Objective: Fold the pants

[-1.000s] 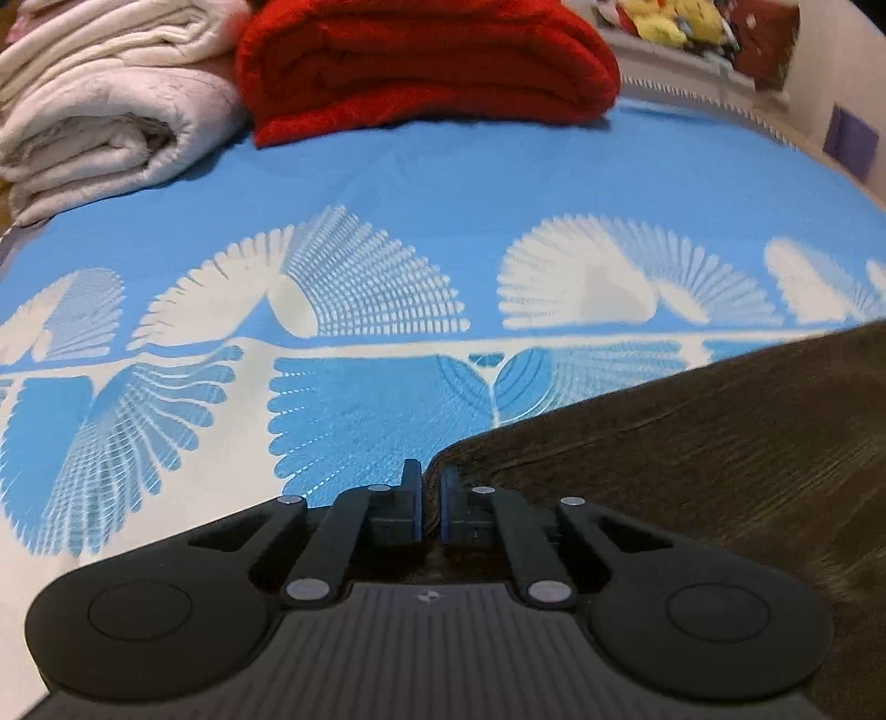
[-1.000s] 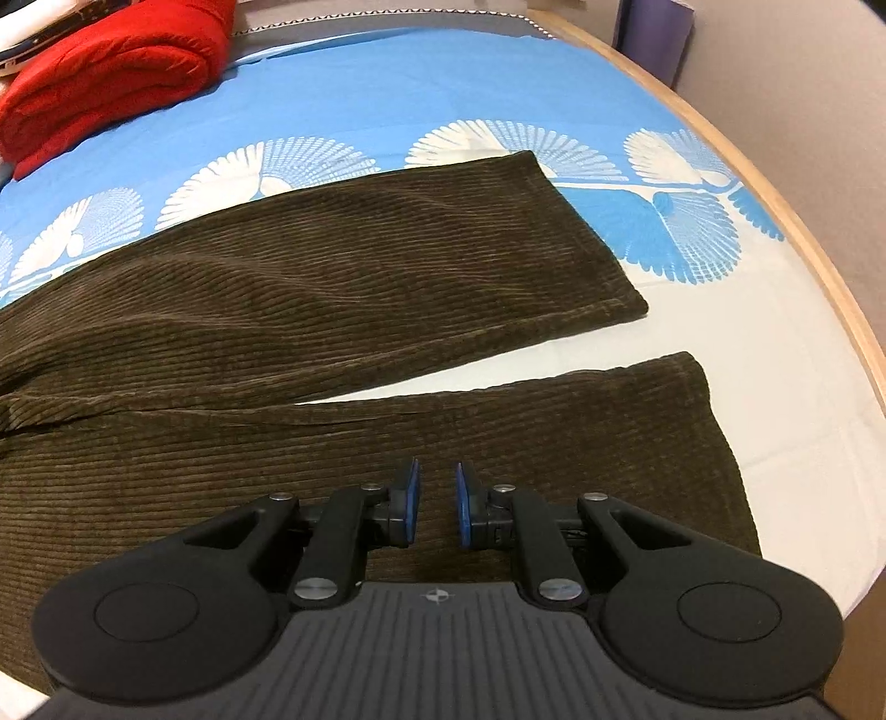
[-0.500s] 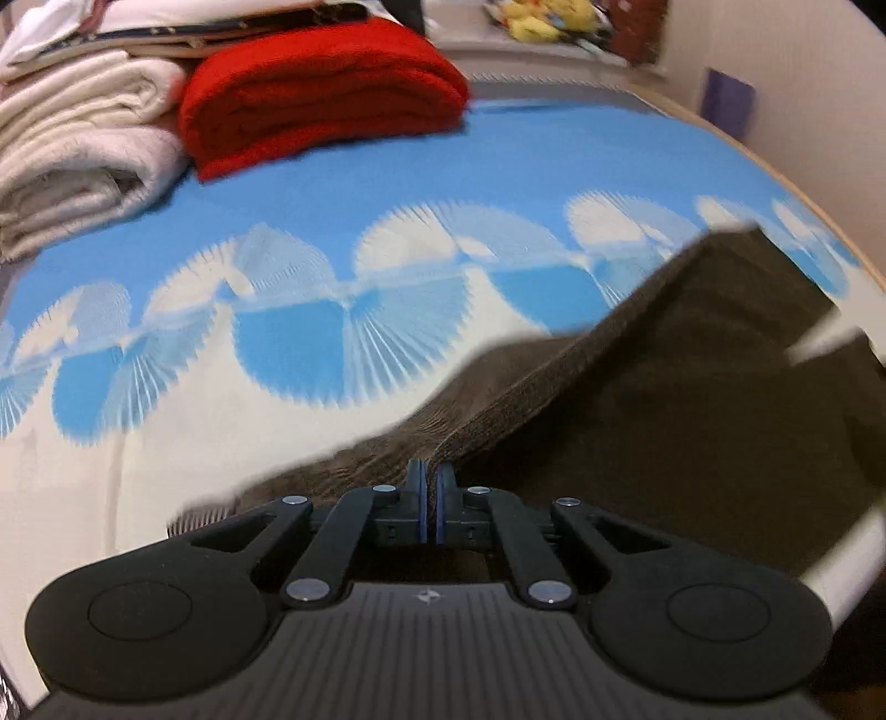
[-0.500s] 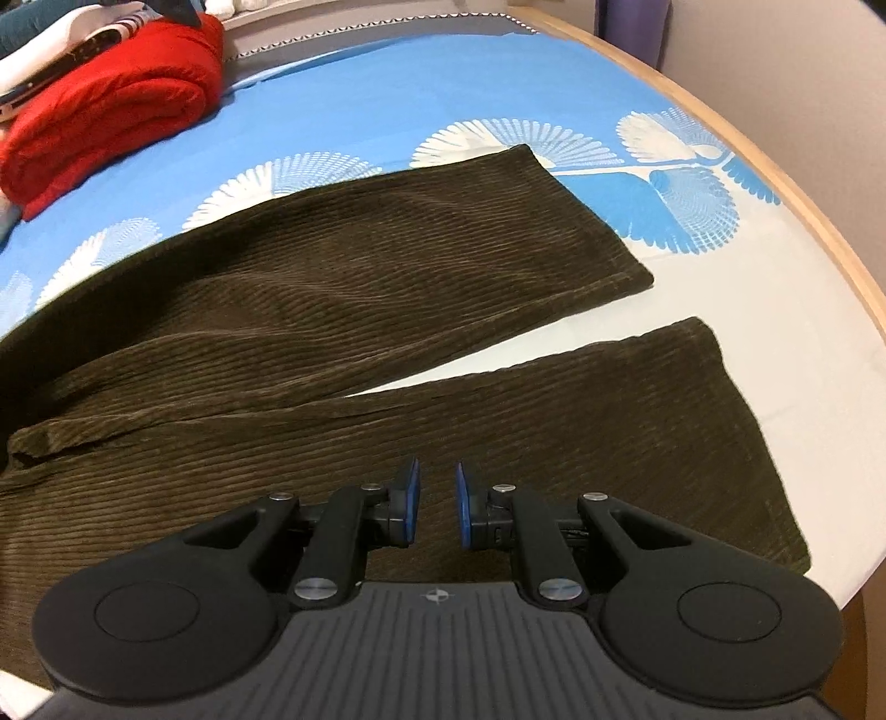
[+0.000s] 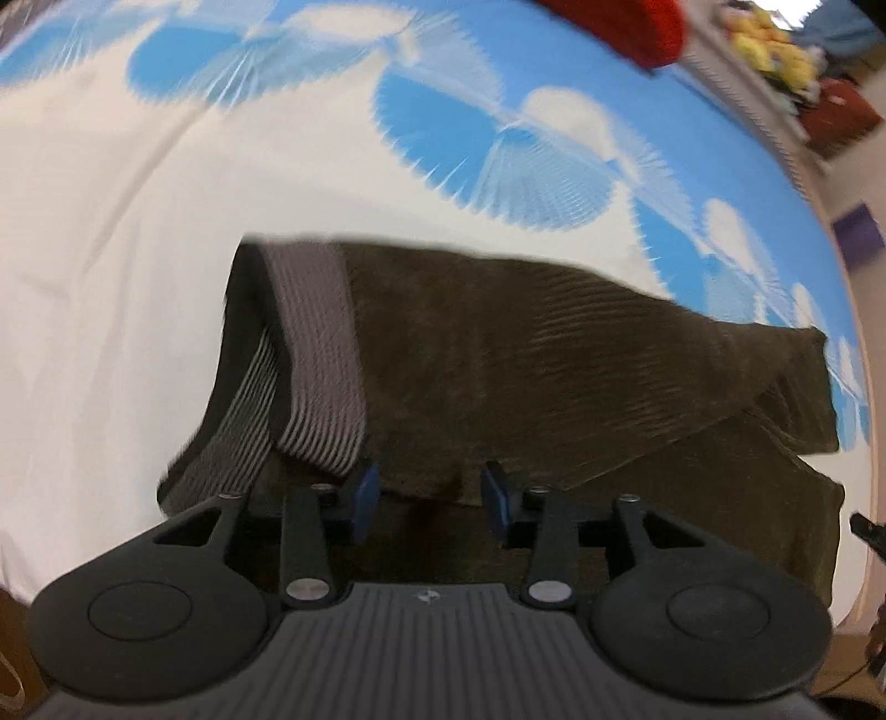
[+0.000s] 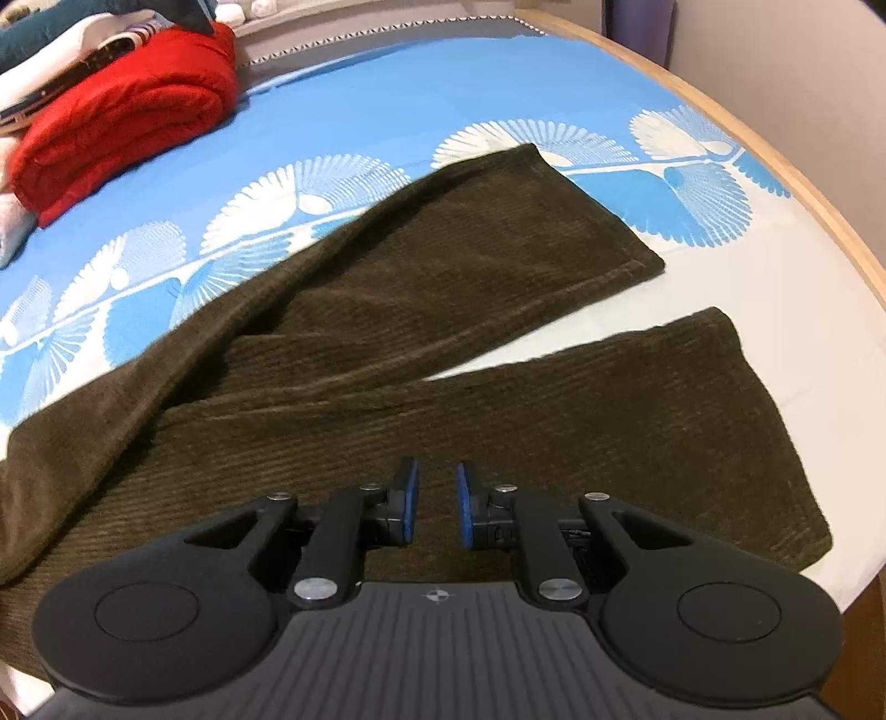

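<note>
One pair of pants. Left gripper jaws just opened, holding nothing; right gripper slightly apart, empty.

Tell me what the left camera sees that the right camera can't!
Only the left view shows the pants' striped grey lining at the waist, yellow toys, and the open left tongs, which have just been opening with no cloth pinched. Only the right view shows both leg ends lying apart and the right tongs, slightly open. Both show the brown pants, the blue and white sheet and the red blanket.
</note>
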Available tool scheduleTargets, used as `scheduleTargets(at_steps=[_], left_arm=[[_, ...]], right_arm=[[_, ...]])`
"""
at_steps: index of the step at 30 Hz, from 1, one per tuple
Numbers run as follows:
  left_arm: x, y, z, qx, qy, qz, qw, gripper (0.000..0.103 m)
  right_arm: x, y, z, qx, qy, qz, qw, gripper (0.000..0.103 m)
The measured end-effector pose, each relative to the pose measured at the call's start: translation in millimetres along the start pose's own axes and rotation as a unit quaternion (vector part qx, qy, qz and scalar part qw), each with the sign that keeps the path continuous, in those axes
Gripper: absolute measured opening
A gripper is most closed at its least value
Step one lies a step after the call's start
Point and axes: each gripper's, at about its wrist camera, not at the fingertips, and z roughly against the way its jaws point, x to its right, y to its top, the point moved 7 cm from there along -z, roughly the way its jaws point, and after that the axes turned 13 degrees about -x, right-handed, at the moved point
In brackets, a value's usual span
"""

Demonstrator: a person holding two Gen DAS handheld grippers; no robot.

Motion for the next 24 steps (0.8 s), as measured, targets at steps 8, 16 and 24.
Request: scheduleTargets(at_steps=[8,16,24], left_arm=[[0,12,-21,-0.015,0.036,0.007,0.9992,0.056],[2,15,-39,-0.042,0.056,0.026,0.9972,0.064],[-6,31,-22,0.011,0.055,0.081,0.9952,0.043]], right_arm=[[-23,11,-2,0.010,0.009,0.015,1.000,0.022],[-42,25,-10,0.015,0.023,0.018,0.999,0.024],[-63,43,-24,0.018,0.047,0.014,0.999,0.025]])
